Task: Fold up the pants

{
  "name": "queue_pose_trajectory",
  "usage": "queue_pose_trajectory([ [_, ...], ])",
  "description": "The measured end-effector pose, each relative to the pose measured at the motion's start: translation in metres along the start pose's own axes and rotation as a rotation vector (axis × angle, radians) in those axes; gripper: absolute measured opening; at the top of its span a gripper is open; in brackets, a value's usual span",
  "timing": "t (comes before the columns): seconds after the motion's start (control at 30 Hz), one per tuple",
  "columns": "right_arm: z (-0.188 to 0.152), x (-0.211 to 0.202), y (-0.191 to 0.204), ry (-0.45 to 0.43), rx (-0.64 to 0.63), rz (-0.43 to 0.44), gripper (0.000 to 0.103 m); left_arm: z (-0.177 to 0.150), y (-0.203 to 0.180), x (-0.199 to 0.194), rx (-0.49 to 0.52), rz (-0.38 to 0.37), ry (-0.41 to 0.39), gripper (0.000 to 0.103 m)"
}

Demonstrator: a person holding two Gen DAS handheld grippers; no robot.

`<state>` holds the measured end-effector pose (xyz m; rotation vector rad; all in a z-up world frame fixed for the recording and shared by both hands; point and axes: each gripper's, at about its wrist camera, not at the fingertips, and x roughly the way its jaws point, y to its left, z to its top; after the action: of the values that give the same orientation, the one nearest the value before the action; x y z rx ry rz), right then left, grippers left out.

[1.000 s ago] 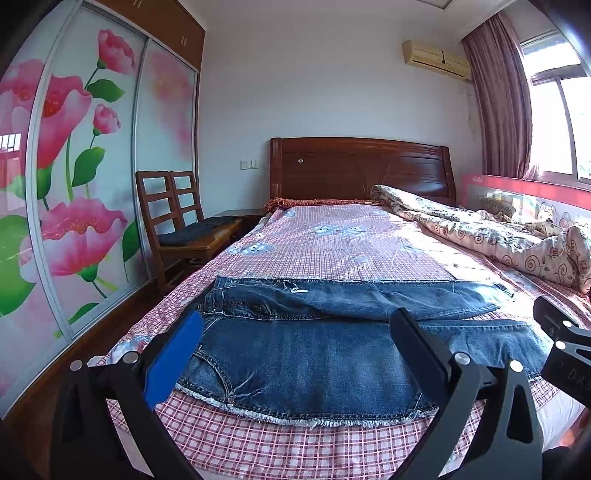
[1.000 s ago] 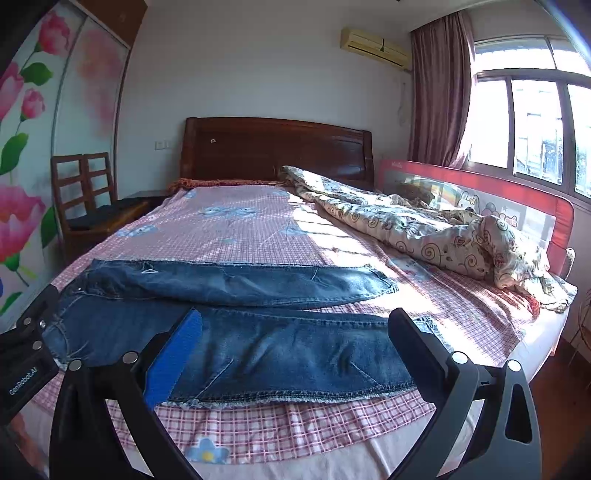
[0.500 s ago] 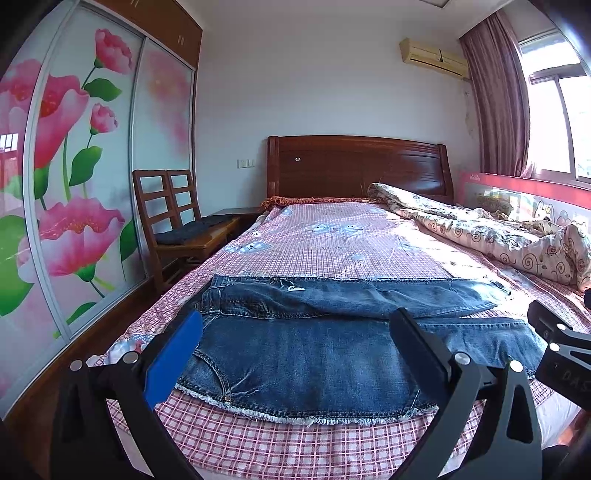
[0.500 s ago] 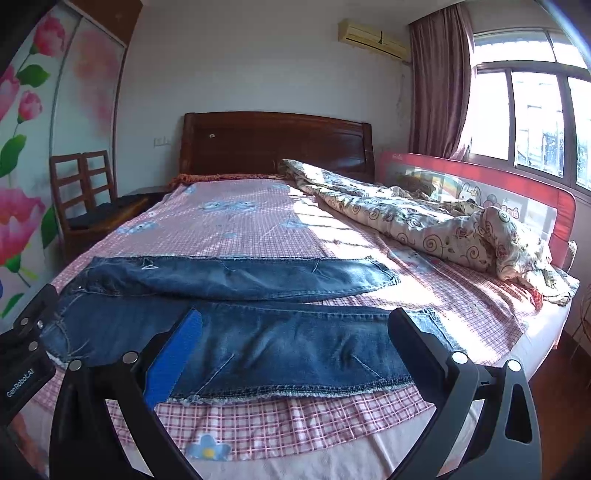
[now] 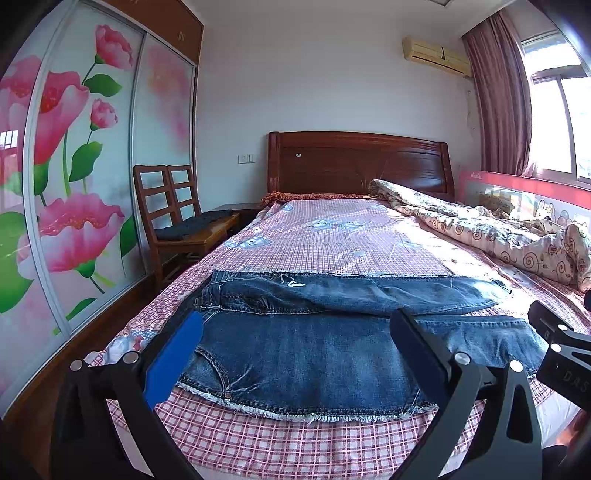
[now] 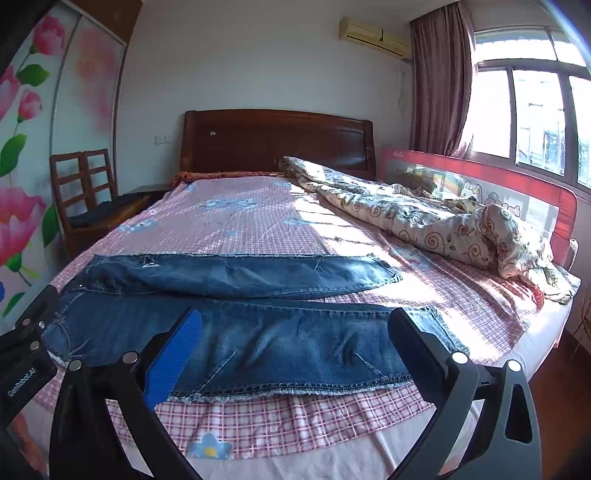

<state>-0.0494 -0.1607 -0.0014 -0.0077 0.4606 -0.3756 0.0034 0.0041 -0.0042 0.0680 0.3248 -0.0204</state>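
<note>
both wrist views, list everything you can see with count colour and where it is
jeans: one pair, dark blue denim, spread flat across the near end of the bed, legs toward the window side
bedsheet: one, pink checked with small blue motifs, covering the bed
quilt: one, cream with swirl and flower print, bunched along the window side
headboard: one, dark red-brown wood, far end of the bed
bed rail: one, red frame, between bed and window
chairs: two, brown wood, beside the wardrobe
wardrobe doors: pink flower print, on the side away from the window
air conditioner: one, cream, high on the wall
curtain: dull purple, beside the window
left gripper: open, nothing held
right gripper: open, nothing held
</note>
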Motion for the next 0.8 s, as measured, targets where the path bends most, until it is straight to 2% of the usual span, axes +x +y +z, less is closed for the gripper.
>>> queue_pose_trajectory([
  [0.8,-0.0010,0.0015,0.0010,0.010,0.002,0.001,0.100,-0.0010,-0.0018,0.0020,-0.005,-0.007,0.002,0.101],
])
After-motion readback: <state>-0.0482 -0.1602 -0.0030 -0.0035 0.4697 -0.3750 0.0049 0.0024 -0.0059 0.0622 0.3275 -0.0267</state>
